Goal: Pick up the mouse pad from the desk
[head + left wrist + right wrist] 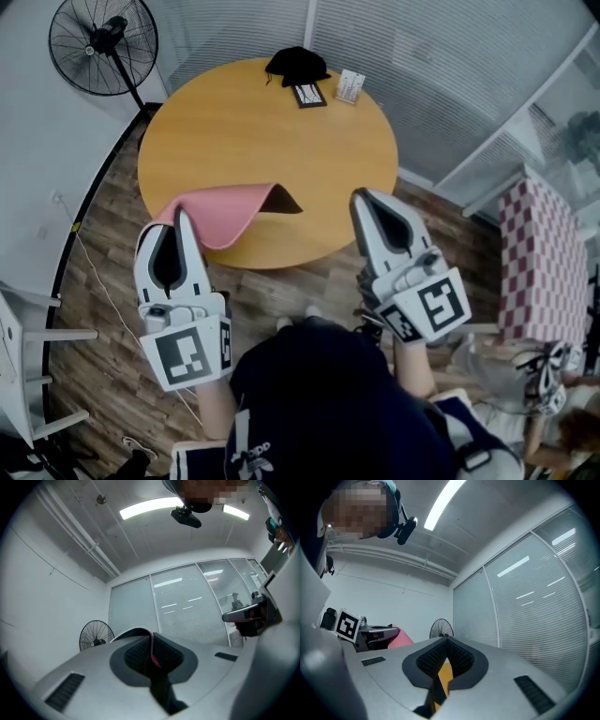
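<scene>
Nearest, the left hand-held gripper (180, 217) is clenched on the pink mouse pad (228, 208), holding its near edge curled up off the round surface (262, 122) to lift it, while the right hand-held gripper (362, 197) hangs closed and empty, apparently unneeded.

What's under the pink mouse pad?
Wooden table shows around the mouse pad, pinched by the left tongs. Its curled right corner shows a dark underside or shadow. The tabletop beneath the rest is covered.
</scene>
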Available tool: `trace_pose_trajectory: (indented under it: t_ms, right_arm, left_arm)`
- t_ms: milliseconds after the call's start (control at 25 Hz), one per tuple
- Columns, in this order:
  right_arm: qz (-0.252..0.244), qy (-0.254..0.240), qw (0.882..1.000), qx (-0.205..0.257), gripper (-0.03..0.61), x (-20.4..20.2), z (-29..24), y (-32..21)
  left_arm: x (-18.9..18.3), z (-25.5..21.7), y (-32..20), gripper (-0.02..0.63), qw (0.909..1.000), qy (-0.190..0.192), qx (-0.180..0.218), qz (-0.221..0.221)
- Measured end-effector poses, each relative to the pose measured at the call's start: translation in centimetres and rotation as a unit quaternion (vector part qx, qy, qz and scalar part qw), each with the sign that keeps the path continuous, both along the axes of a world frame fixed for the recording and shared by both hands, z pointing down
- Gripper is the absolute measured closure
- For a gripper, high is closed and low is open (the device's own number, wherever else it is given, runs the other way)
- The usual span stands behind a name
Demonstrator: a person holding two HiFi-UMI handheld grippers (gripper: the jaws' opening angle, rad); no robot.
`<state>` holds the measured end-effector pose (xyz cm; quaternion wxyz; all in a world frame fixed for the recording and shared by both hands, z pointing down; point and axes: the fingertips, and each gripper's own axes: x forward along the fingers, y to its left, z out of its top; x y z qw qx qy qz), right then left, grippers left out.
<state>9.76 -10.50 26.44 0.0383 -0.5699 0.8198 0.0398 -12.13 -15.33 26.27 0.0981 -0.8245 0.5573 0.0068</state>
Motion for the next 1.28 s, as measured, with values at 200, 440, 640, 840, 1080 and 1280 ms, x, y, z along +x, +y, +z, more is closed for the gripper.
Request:
trace_pose_trajectory:
  t_ms: [200,440,640,840,1080,1280]
  right_arm:
    - [0.006,0.000,1.000,-0.002,0.577,0.2,0.1,-0.1]
    - [0.008,-0.008,1.000,-0.008,0.577,0.1,0.4,-0.4]
    - [0.006,-0.007,1.000,-0.008,0.577,-0.4,0.3,-0.8]
    - [0.011,-0.009,1.000,-0.012,0.577,0.2,0.4,-1.1]
    - [0.016,-0.010,1.000,-0.013,0.577,0.7,0.6,-1.0]
    - [0.023,-0.012,1.000,-0.012,0.577,1.5,0.6,-0.9]
  left_arm:
    - [-0.2,-0.3,-0.3,0.597,1.0000,0.001,0.001,0.002]
    - [-0.3,-0.3,-0.7,0.597,1.0000,0.001,-0.001,0.007]
    - [-0.3,-0.1,-1.1,0.597,0.9999,0.003,-0.005,0.010]
    - [0.0,0.0,-1.4,0.597,0.9999,0.006,-0.009,0.011]
    - [0.1,0.1,-1.4,0.597,0.9999,0.008,-0.011,0.010]
    - [0.5,0.3,-1.7,0.597,0.9998,0.007,-0.014,0.011]
